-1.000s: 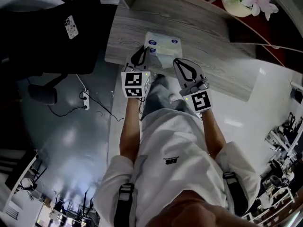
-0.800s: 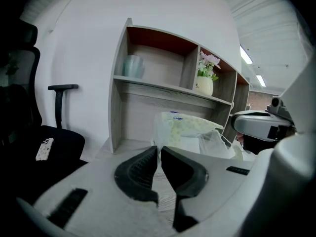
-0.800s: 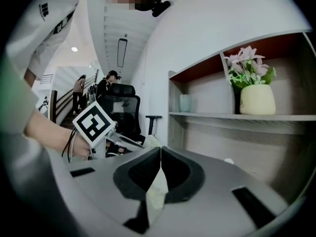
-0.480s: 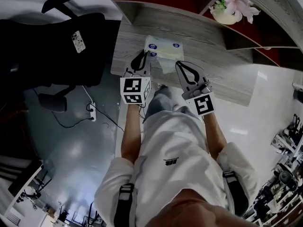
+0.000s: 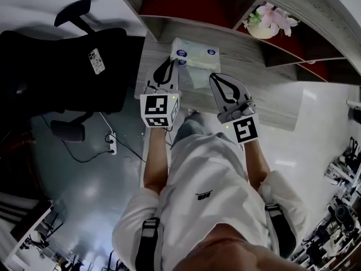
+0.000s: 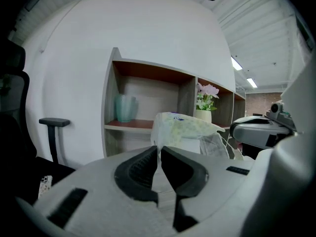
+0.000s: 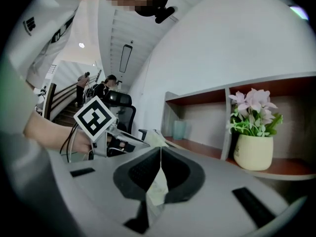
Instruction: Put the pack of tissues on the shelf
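Observation:
The pack of tissues (image 5: 194,52), white with blue marks, hangs in the air in front of the wooden shelf (image 5: 254,49), held up between both grippers. My left gripper (image 5: 169,59) is shut on the plastic wrapper at the pack's left edge. In the left gripper view the pack (image 6: 180,127) rises just beyond the closed jaws (image 6: 159,149). My right gripper (image 5: 212,75) is shut on the wrapper at the pack's near right corner. A strip of thin film (image 7: 158,186) runs through its closed jaws (image 7: 160,152).
The shelf has red-lined compartments; a teal cup (image 6: 126,107) stands in the left one and a pot of pink flowers (image 7: 254,149) in the one to its right. A black office chair (image 5: 62,61) stands to the left. A power strip (image 5: 111,143) lies on the floor.
Both grippers have risen with the pack held between them. More of the shelf's compartments and the flower pot now show in the head view.

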A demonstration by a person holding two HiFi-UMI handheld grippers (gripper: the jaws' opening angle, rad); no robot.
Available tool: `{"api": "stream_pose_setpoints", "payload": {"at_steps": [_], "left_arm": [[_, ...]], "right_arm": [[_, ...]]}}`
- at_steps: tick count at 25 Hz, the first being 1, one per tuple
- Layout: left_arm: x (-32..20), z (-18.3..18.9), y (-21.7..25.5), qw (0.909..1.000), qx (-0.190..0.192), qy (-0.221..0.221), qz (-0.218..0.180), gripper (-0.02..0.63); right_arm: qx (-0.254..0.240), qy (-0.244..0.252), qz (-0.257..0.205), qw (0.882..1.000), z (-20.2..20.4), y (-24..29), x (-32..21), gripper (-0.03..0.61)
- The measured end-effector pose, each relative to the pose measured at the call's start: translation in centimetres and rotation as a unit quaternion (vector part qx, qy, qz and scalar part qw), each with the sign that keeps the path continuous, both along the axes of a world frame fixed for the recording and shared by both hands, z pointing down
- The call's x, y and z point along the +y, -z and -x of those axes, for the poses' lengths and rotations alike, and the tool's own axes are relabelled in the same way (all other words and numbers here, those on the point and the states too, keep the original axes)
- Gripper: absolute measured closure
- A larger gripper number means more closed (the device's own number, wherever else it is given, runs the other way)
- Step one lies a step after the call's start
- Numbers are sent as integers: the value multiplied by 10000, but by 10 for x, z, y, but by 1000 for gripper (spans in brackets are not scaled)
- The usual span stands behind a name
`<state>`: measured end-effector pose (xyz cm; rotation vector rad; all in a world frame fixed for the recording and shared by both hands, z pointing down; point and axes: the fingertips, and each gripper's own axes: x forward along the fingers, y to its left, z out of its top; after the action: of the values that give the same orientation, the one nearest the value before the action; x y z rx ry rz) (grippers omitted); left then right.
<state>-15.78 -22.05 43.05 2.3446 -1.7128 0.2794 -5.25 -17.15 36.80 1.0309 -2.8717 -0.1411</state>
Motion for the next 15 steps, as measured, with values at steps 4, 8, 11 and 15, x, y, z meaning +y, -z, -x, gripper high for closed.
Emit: {"api": "stream_pose_setpoints", "payload": {"at_steps": [4,8,11,15], "left_arm": [[-13,0,22,9998,-10,-52,-183,568],[-27,0,38,9994,-34,-109,-313,568],[-38,0,47,9992,-33,-137,-378,568],[-55,-1,60,9986,-60,-177,-487,568]], "right_arm": [[-27,-69,-100,9999,2,17,-8,552],[-10,-82,-226,9997,5,28,-16,551],[-30,-108,-305,9995,5,36,-23,552],[-74,-215,-450,9987,4,50,-34,552]]}}
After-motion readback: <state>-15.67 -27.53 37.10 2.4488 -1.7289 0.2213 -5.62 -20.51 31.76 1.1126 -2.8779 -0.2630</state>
